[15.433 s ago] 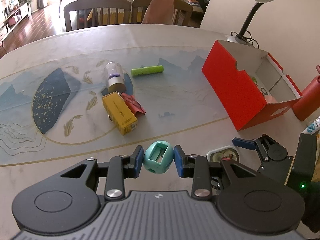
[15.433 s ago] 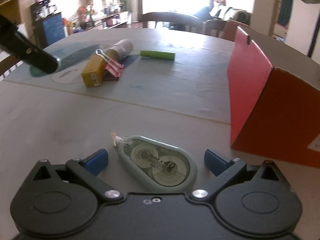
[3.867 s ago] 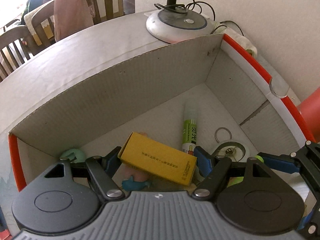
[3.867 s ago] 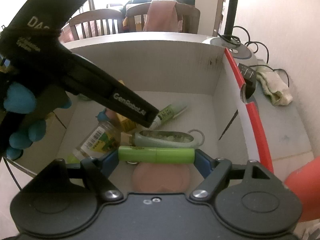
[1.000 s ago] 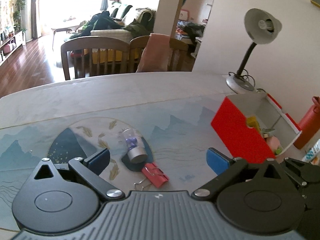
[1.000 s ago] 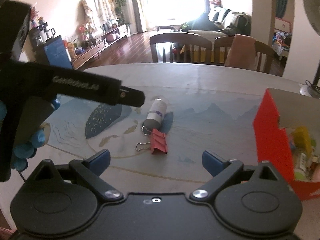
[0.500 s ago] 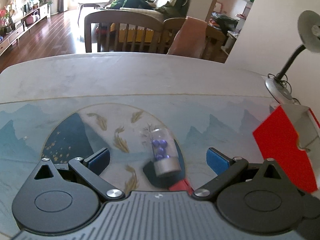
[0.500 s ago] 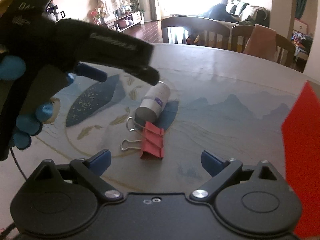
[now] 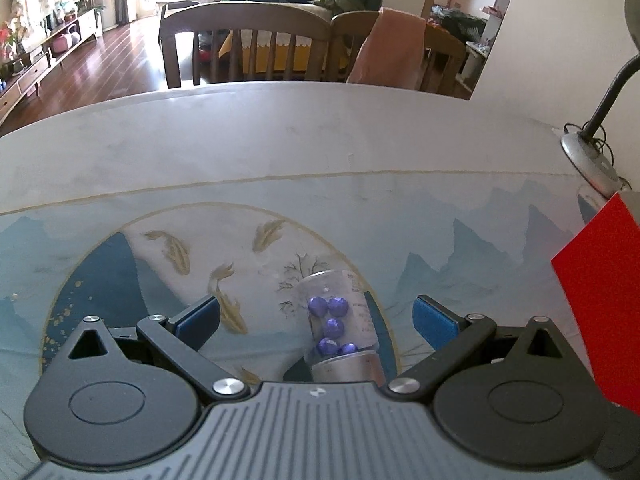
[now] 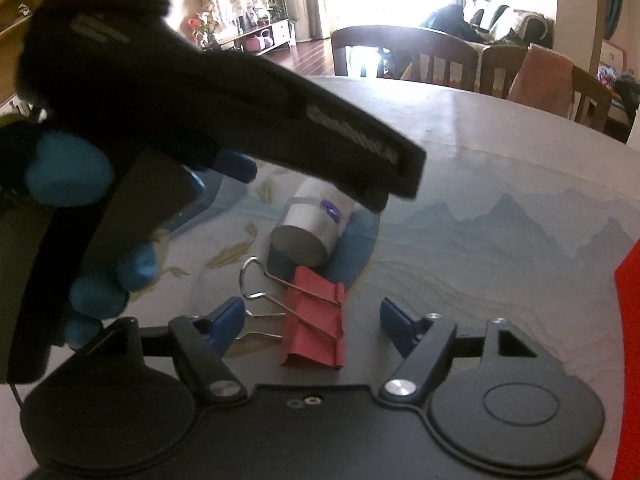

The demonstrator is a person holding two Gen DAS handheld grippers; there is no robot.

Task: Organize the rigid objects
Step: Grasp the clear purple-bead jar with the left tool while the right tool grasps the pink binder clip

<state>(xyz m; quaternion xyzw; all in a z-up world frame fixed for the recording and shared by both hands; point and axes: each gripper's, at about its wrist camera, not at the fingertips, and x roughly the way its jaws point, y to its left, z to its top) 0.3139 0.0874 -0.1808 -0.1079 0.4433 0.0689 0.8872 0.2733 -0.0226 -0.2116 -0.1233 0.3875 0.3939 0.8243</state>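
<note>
While both grippers hang low over it, the table [image 9: 320, 152] shows a pale cloth printed with blue mountains, gold fish and a dark oval. Wooden chairs [image 9: 248, 44] stand at its far edge, one draped in pink cloth; a lamp base [image 9: 588, 160] sits far right, beside the red box [image 9: 596, 304].

Clear vial [image 9: 340, 324] with purple beads lies on its side, long axis running away from the left camera, metal cap toward it. It lies between the left gripper's [image 9: 316, 316] spread pads, untouched.

Red binder clip [image 10: 314, 316] lies flat just before the vial's cap, wire handles pointing left. Right gripper [image 10: 312, 316] has just been closing; the clip sits between its pads, gaps visible either side, not gripped.
</note>
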